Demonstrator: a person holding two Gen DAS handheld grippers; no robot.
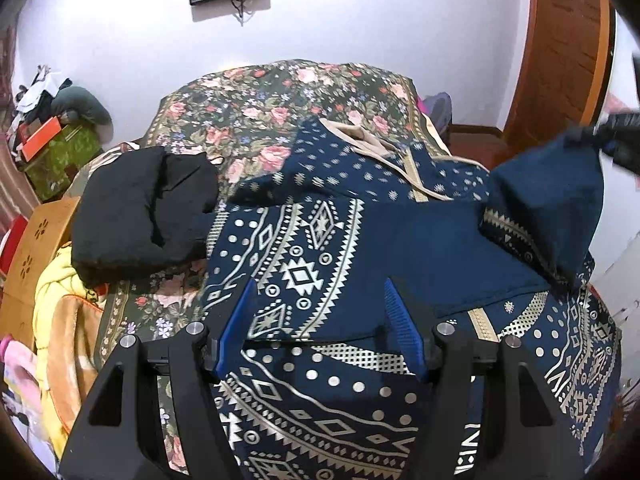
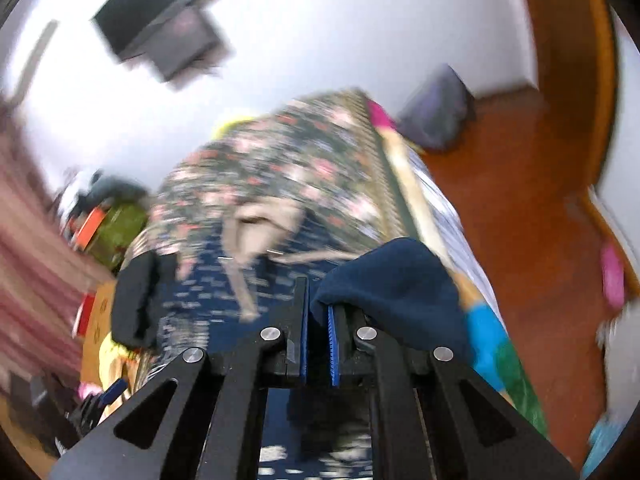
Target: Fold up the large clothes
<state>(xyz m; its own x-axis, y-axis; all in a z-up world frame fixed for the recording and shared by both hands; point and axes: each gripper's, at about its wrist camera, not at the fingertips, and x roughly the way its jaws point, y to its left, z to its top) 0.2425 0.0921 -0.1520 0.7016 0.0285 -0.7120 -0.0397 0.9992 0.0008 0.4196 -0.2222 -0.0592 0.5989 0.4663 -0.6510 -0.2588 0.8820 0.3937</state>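
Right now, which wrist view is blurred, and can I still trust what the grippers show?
Left wrist view: sharp, fisheye-bent at the edges; left gripper open over the blue garment, right gripper smeared at the frame's right edge. Right wrist view: heavy motion blur on the bed and wall, but the right gripper stays crisp, shut on a blue fold.

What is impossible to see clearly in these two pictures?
- Left wrist view: right gripper blurred and cut by the frame edge; its grip unreadable.
- Right wrist view: motion blur smears the navy patterned garment and floral bedspread.
- Left wrist view: folded black garment covers bedspread.
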